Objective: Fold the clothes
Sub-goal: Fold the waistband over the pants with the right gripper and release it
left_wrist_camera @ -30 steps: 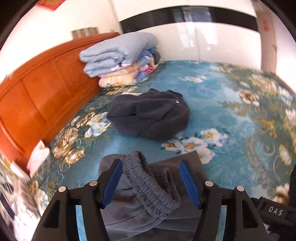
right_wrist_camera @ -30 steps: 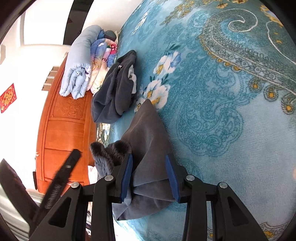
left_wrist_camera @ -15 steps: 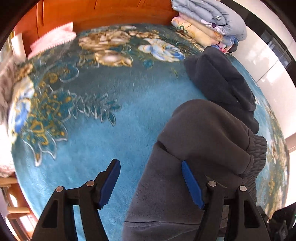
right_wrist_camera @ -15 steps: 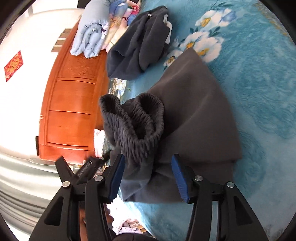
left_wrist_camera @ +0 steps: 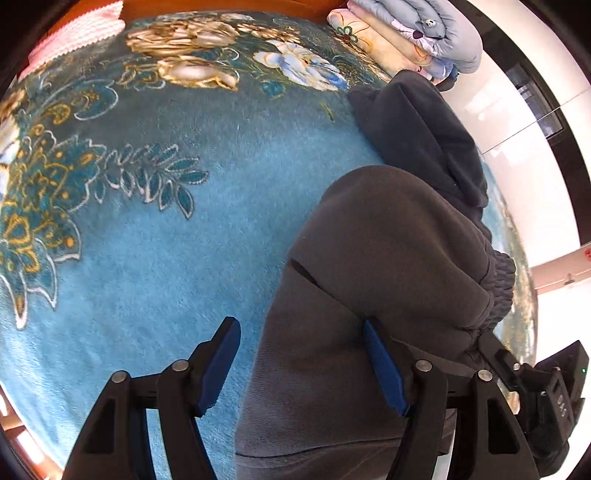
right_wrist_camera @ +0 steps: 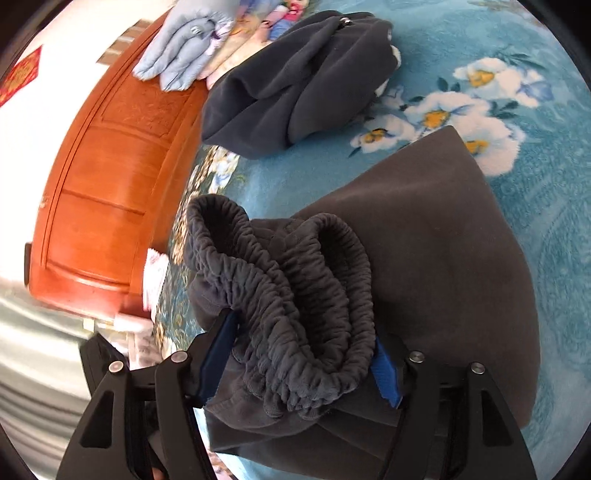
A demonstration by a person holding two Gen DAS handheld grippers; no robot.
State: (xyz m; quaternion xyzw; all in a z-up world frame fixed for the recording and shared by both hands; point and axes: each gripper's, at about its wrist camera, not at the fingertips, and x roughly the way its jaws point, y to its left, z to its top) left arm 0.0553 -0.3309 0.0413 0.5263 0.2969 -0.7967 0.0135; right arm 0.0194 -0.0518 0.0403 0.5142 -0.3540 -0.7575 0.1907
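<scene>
The grey sweatpants lie folded into a thick bundle on the bed, close to its near edge and a little way out from the wooden headboard; a dark fleece garment sits farther up the bed, almost touching the bundle's far end in the left wrist view, with a stack of folded quilts in the corner by the headboard. The relation that counts is between the bundle and the 2 grippers: the right gripper has the gathered elastic waistband heaped directly between its fingers, so it looks the nearer one for any work on that end. Its fingers have just been opening and now stand apart; the ruffled band fills most of the gap and brushes both pads, but it looks loose rather than pinched. The left gripper comes at the bundle from the opposite side, fingers also apart: the right-hand pad rests against the cloth's upper fold while the left-hand pad hangs over bare blanket, so only the bundle's edge lies between them. The bundle's long axis runs away from the left gripper toward the fleece. The fabric is soft, matte charcoal, doubled over with a rounded top fold and a slit-like pocket opening showing; it should sag readily if lifted by 1 end.
</scene>
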